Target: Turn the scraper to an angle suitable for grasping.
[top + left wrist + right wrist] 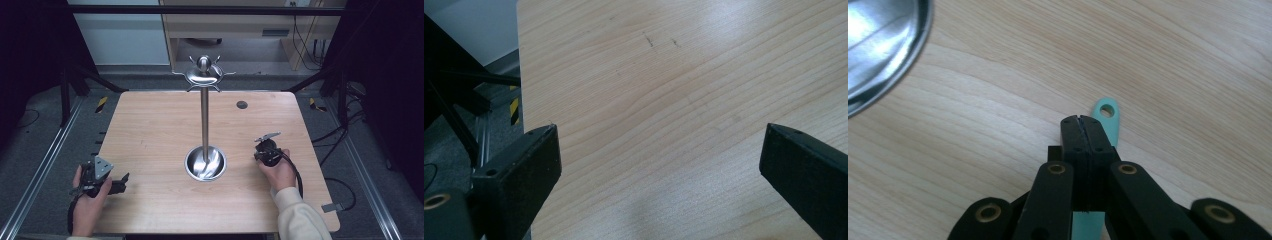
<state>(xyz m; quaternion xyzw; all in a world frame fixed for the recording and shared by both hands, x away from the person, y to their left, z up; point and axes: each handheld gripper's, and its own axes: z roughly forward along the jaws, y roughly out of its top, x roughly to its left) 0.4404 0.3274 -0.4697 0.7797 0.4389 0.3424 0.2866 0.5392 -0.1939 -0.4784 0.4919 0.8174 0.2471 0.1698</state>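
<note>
A steel stand rises from the middle of the table, with a round dish base [205, 164], a thin pole and a ring of hooks at the top [204, 75]. My right gripper [265, 150] is to the right of the base, held in a hand. In the right gripper view its jaws [1081, 122] are pressed flat together. A flat teal handle [1107, 112] with a hole in its end lies under them on the wood, and the stand's base rim [883, 45] shows at the upper left. My left gripper [122, 182] [659, 165] is at the table's near left, open wide over bare wood.
The wooden table [150, 130] has a small dark round plug [242, 104] at its back right. Its left edge [519, 75] runs close beside my left gripper, with floor and black frame rails beyond. A desk and cables stand behind the table.
</note>
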